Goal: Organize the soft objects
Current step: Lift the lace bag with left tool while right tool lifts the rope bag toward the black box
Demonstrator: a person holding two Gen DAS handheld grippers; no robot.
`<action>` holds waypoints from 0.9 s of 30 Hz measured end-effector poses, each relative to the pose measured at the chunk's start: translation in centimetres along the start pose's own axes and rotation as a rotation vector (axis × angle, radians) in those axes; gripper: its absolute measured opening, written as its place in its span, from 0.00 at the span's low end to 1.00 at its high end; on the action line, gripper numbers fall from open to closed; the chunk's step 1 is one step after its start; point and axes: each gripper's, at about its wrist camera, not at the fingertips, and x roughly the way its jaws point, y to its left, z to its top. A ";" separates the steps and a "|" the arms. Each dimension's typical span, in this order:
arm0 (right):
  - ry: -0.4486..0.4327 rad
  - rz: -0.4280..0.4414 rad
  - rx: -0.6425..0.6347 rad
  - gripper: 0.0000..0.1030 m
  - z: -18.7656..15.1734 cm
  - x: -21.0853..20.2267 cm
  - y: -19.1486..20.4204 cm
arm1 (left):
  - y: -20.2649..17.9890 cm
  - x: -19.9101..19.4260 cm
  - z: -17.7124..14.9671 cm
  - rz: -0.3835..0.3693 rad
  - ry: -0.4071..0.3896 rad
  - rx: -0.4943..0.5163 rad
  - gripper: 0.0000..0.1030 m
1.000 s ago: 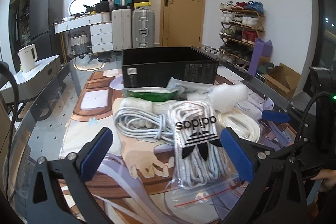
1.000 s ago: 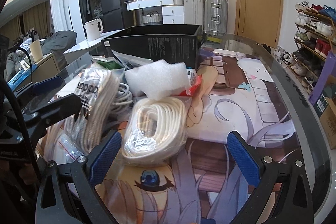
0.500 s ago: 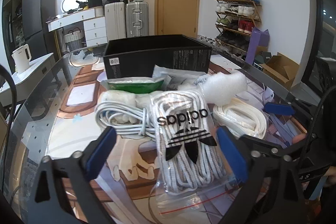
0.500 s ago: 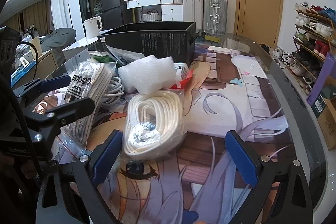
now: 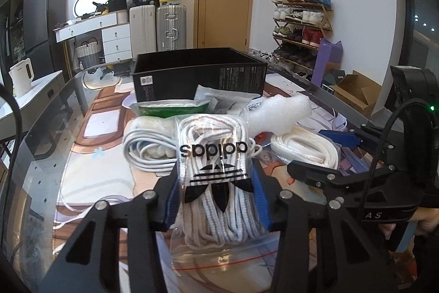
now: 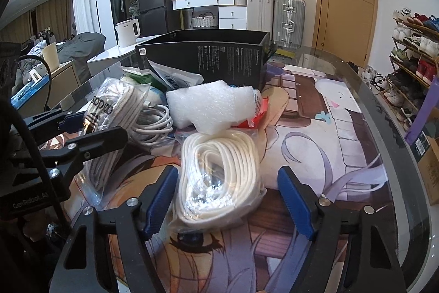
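A clear zip bag of white laces with an adidas logo (image 5: 214, 153) lies on the picture mat. My left gripper (image 5: 216, 179) has it between its blue pads, and the jaws are closing and pressing its sides. To its right, a clear bag of coiled white cord (image 6: 222, 164) sits between the fingers of my right gripper (image 6: 227, 177). Those jaws are closing too, with a gap still showing at the right pad. In the right wrist view my left gripper (image 6: 79, 125) is at the left, on the lace bag (image 6: 109, 103).
Behind the bags lie a white foam piece (image 6: 211, 103), a coiled white cable (image 5: 145, 150), a green packet (image 5: 170, 110) and other packets. An open black box (image 5: 200, 78) stands further back. The glass table's rim (image 6: 384, 128) curves along the right.
Both pairs of jaws have narrowed. The left pads went from wide apart to pressing the lace bag. The right fingers drew in around the cord bag.
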 end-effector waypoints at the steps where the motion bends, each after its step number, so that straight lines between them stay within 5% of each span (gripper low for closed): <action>1: 0.002 0.002 -0.003 0.68 0.1 0.1 0.1 | 0.1 -0.1 0.0 -0.003 0.002 -0.003 0.41; 10: -0.011 0.037 -0.035 0.41 -0.2 -0.7 1.3 | 1.2 -1.4 0.0 0.009 -0.013 -0.023 0.39; 27: -0.147 0.016 0.016 0.38 0.1 -5.9 0.5 | 2.0 -3.5 0.9 0.032 -0.060 -0.043 0.39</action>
